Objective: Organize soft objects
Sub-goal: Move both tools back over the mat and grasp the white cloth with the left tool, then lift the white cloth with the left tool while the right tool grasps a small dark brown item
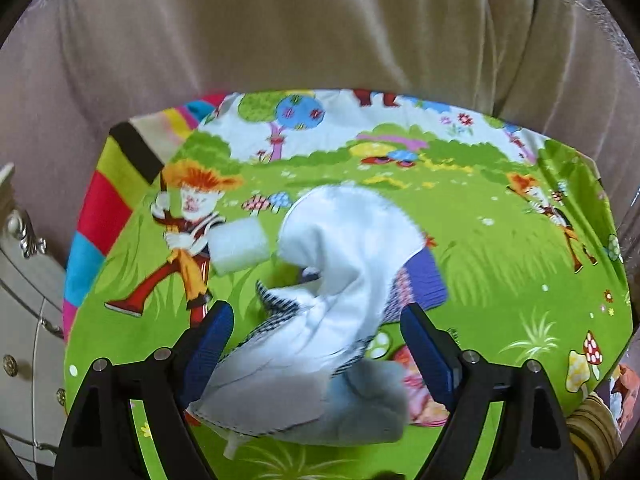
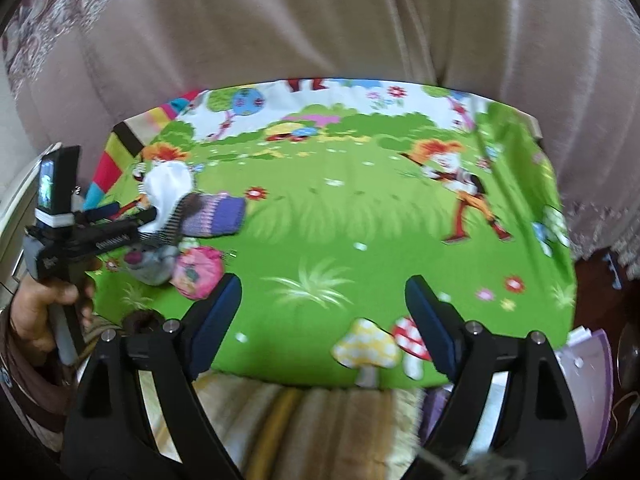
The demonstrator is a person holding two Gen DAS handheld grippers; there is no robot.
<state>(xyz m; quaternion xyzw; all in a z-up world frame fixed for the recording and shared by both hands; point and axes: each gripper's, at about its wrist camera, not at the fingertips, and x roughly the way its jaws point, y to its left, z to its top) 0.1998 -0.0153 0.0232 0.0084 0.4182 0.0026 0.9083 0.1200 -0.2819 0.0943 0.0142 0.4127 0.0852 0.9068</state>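
I see a table under a bright green cartoon cloth [image 1: 500,264], with beige curtains [image 1: 320,20] behind it and a white dresser [image 1: 24,320] at the left.

My left gripper [image 1: 316,336] stands wide over a heap of soft things: a white cloth [image 1: 352,248] draped across a checked fabric [image 1: 276,308], a grey piece [image 1: 360,408] nearest me and a purple knit [image 1: 428,276] behind. The cloth lies between the fingers, but I cannot tell whether it touches either pad. A white sponge block [image 1: 240,246] sits just left of the heap.

My right gripper [image 2: 320,312] is wide too, with only bare cloth between its fingers.

Only the right view shows a pink item [image 2: 200,274] beside the heap and the hand [image 2: 44,304] on the left handle.
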